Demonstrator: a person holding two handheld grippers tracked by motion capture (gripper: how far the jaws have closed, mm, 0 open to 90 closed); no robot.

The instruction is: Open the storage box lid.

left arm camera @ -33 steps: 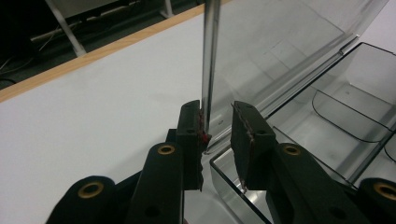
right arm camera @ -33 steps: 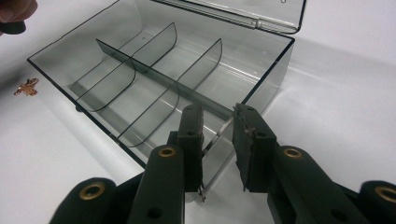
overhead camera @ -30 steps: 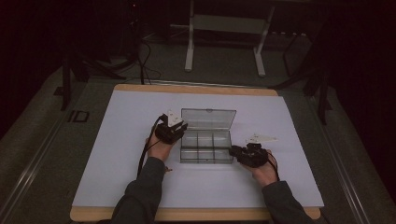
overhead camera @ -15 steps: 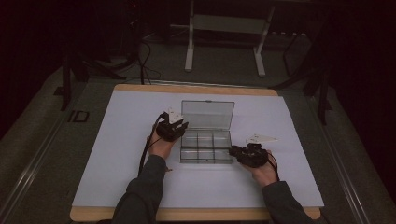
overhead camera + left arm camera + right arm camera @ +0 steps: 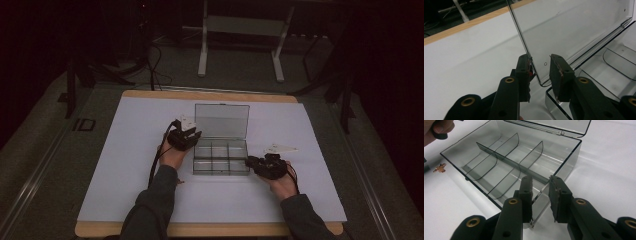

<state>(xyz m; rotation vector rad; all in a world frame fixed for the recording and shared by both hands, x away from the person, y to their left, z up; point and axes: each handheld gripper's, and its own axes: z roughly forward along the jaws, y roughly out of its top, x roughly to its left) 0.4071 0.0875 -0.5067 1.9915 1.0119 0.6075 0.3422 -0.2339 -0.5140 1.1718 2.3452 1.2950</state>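
A: High view: a clear compartment box (image 5: pixel 220 158) is being shown mid-bench, on the white sheet (image 5: pixel 125 165) covering the bench (image 5: pixel 210 95). Its lid (image 5: pixel 222 121) is being held upright at the far side.

B: Left claw (image 5: pixel 189 137)?

A: It is being kept at the lid's left edge. In the left gripper view the lid's edge (image 5: pixel 524 47) is being straddled by the jaws; the left pad is being touched by the edge, the right pad is being kept clear of it. The jaws have just been opening, so the lid is being let go, not clamped.

B: Right claw (image 5: pixel 252 162)?

A: It is being held at the box's near right corner. In the right gripper view that corner wall (image 5: pixel 541 191) is being straddled by the right claw (image 5: pixel 541 188). The jaws are being held at a medium gap, with space on the right pad's side. Whether the wall is being pinched cannot be told.

B: Inside the box?

A: Dividers (image 5: pixel 509 165) are being shown; the compartments are being seen bare.
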